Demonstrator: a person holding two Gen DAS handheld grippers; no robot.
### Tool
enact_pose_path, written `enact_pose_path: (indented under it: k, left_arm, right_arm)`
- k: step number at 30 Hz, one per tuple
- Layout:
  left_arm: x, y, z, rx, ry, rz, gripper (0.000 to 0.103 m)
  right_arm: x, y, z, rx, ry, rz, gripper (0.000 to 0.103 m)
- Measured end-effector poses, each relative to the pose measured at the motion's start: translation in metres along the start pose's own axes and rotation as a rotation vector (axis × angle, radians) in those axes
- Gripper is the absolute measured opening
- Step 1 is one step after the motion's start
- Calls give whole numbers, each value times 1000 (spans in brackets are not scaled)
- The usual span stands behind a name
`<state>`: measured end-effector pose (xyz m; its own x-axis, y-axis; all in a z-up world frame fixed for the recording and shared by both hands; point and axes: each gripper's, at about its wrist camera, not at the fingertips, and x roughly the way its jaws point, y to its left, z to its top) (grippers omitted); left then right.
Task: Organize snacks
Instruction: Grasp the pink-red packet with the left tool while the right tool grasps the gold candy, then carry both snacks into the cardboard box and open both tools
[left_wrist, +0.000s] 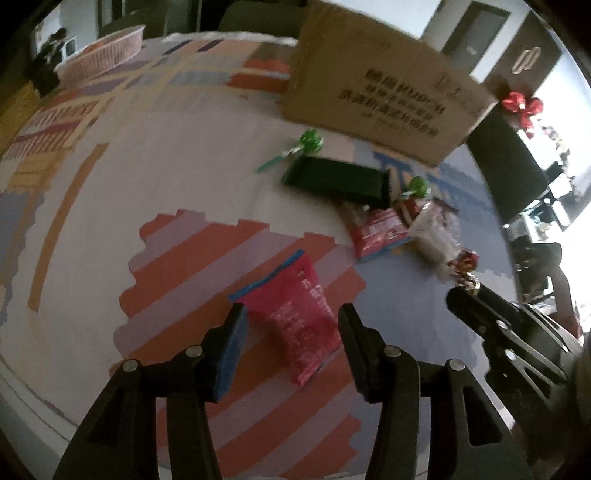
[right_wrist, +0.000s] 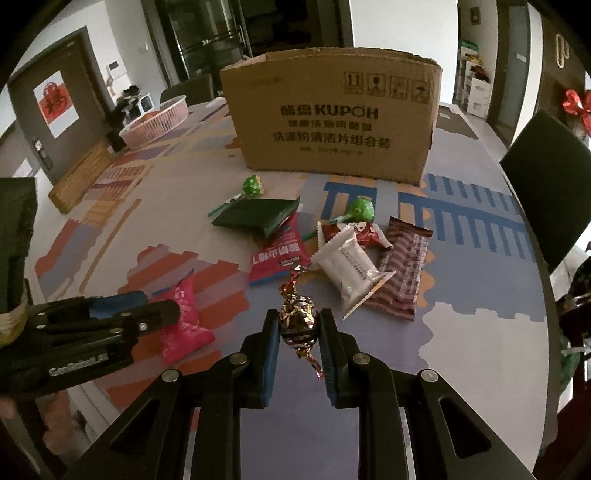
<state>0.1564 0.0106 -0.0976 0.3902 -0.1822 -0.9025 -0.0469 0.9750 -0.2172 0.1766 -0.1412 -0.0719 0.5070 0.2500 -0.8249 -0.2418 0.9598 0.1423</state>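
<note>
My right gripper (right_wrist: 298, 325) is shut on a foil-wrapped candy (right_wrist: 299, 319), which also shows in the left wrist view (left_wrist: 466, 264). My left gripper (left_wrist: 291, 314) is open around a pink snack packet (left_wrist: 299, 314) lying on the table; the packet also shows in the right wrist view (right_wrist: 184, 321). A pile of snacks lies ahead: a dark green packet (right_wrist: 258, 216), a red packet (right_wrist: 279, 254), a white packet (right_wrist: 349, 267), a striped maroon bar (right_wrist: 404, 269) and two green lollipops (right_wrist: 253, 184) (right_wrist: 362, 210). A cardboard box (right_wrist: 332, 118) stands behind them.
A pink basket (right_wrist: 155, 120) sits at the far left of the patterned table (right_wrist: 480, 288). A dark chair (right_wrist: 550, 181) stands at the right edge. The left gripper's body (right_wrist: 92, 332) reaches in from the left in the right wrist view.
</note>
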Motion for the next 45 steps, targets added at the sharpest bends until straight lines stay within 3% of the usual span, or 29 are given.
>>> enact_pose_path:
  k: [6, 11, 16, 30, 38, 45]
  left_arm:
    - [17, -5, 5, 1, 22, 14, 50]
    - [23, -6, 7, 20, 38, 0, 34]
    - [14, -10, 9, 60, 2, -9, 32]
    - [-37, -35, 50, 217, -214, -23, 33]
    - [-75, -51, 93, 297, -372, -32, 33]
    - [-95, -60, 136, 321, -442, -58, 33]
  right_arm:
    - [9, -4, -2, 6, 24, 5, 22]
    - [12, -4, -3, 0, 34, 1, 22]
    - [11, -3, 0, -2, 27, 5, 22]
    - [-20, -6, 35, -4, -98, -12, 22]
    - [-50, -14, 81, 2, -243, -43, 22]
    - [-69, -23, 128, 6, -344, -74, 22]
